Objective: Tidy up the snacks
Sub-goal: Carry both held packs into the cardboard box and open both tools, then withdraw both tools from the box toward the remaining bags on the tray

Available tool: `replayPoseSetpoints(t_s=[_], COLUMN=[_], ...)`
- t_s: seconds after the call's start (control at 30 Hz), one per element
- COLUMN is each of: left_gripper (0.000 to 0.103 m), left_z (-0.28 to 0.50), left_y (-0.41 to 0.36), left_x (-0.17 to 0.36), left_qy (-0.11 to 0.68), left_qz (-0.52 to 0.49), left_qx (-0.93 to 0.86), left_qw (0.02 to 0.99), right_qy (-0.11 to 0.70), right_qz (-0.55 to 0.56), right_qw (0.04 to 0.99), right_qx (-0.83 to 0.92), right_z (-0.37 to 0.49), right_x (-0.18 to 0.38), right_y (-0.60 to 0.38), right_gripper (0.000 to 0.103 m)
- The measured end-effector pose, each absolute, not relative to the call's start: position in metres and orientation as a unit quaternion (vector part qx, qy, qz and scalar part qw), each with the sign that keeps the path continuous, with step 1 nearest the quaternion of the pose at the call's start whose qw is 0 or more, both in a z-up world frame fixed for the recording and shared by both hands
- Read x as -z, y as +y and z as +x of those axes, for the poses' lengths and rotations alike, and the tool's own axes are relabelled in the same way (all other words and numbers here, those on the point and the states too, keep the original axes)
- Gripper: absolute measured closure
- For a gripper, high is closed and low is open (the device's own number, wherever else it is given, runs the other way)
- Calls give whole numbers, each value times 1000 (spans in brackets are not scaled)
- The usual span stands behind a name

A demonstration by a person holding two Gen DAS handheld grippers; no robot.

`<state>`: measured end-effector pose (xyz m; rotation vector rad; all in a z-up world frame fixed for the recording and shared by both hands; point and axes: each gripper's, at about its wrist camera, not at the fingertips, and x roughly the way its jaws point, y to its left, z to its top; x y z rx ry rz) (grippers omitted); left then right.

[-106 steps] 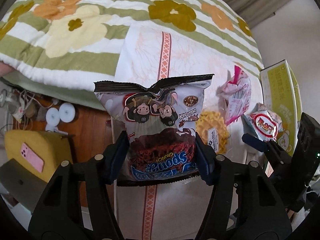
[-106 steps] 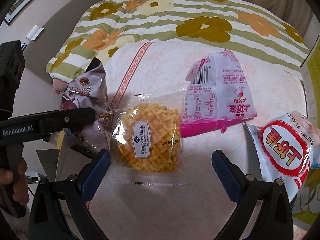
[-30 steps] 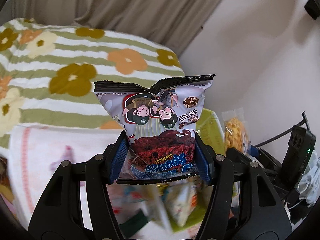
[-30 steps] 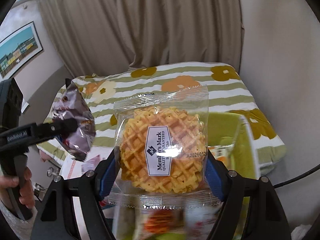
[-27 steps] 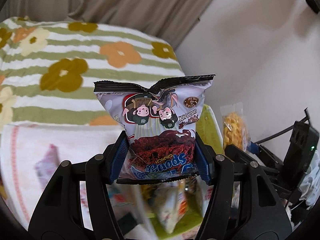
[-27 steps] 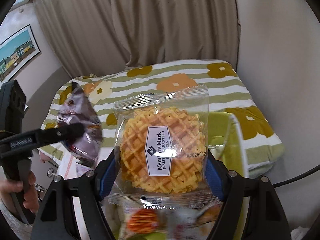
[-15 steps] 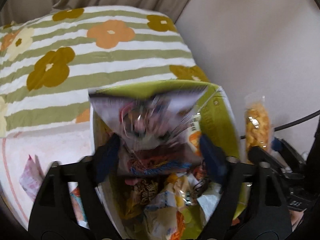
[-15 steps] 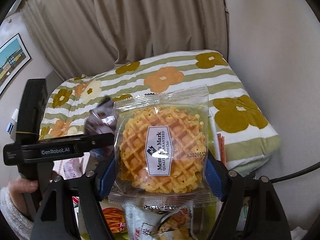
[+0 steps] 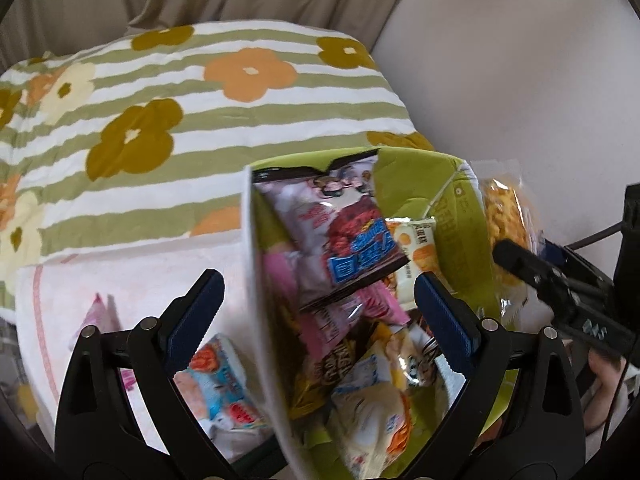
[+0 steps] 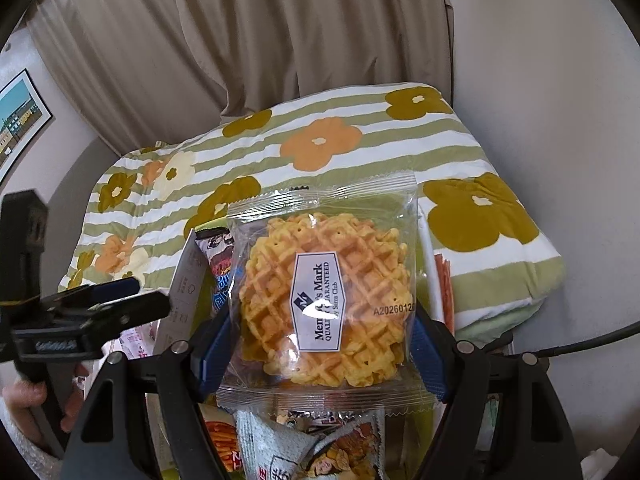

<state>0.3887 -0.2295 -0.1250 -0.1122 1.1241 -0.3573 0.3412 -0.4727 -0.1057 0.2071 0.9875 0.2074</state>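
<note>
Green cardboard box (image 9: 460, 208) fills the left wrist view, packed with snack packets. The left gripper (image 9: 320, 312) hangs above it with its jaws spread wide and nothing between them; the chocolate snack bag (image 9: 344, 232) lies tilted inside the box on the other packets.

From the right wrist, the right gripper (image 10: 320, 344) clamps the clear waffle packet (image 10: 324, 300) upright over the box, with the flowered quilt (image 10: 320, 144) behind.

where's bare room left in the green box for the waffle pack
Little. The green box is crowded from its middle to its near end with piled packets, the chocolate bag on top. The only bare patch is lining at the far right corner. The right claw holds the waffle pack.
</note>
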Motion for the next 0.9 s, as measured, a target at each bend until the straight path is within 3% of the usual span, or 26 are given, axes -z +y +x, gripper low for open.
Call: replayPoseSetpoints(t_s=[0.1,0.17,0.23,0.9], left_gripper=[7,7,7,7], left_z=[384,380,375,283], left_y=[-217,-209,-204,-100], left_x=[120,118,116,97], left_qy=[527,524,521,505], left_qz=[-55,-55,-55,-97], left_qx=[159,153,145,59], left_qw=[833,836,839,856], right_qy=[475,467,455,421], right_qz=[90,88,90,49], right_qw=[869,874,880,888], right_qx=[-101,-101,-105,-179], right_z=[351,350,346,294], right_x=[111,112,110,75], right_y=[-468,-466,-467,-435], right_gripper=[26,12,7,6])
